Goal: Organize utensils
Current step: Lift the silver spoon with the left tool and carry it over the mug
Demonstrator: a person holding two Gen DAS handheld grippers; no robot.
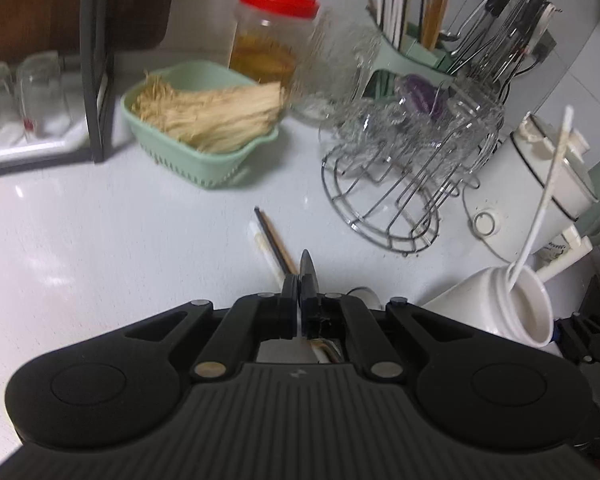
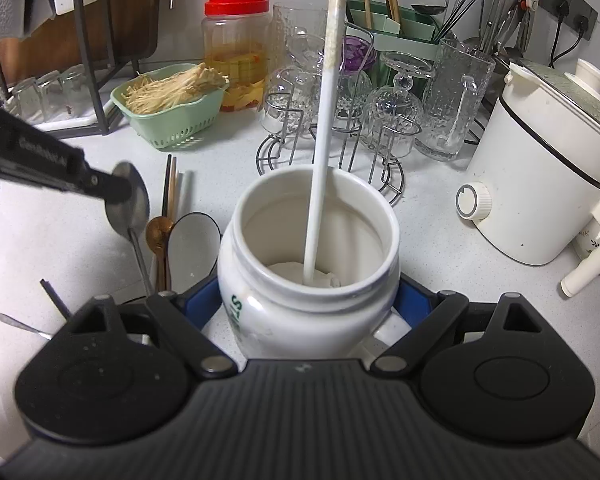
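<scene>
Left gripper [image 2: 118,192] has its jaws clamped on the bowl of a steel spoon [image 2: 127,202], at left-centre of the right wrist view. The spoon's handle hangs down and away from the jaws, toward the lower left of that frame, with its long axis steep, nearly vertical. In the left wrist view the jaws show closed at bottom centre, with only a thin dark edge sticking up between them; I take that to be the spoon seen edge-on.

Right gripper [image 2: 308,308] has its jaws pressed on both sides of the white ceramic jar [image 2: 308,248], which stands upright on the white surface [image 2: 40,248] at centre frame. One long white chopstick [image 2: 325,128] already stands in the jar, leaning toward the top of the frame.

Key relation: the jar mouth lies to the right of the held spoon in the right wrist view, near but apart. In the left wrist view the jar [image 1: 508,304] sits at lower right of the jaws. The left hand has the spoon, so it makes the move: across to the right, handle end first into the mouth, clear of the chopstick.

Still loose on the surface, between spoon and jar: a wooden spoon [image 2: 158,232], a white round spoon with a dark rim [image 2: 192,240], and dark, brown and white chopsticks [image 2: 172,188], all lying roughly along the frame's vertical.
</scene>
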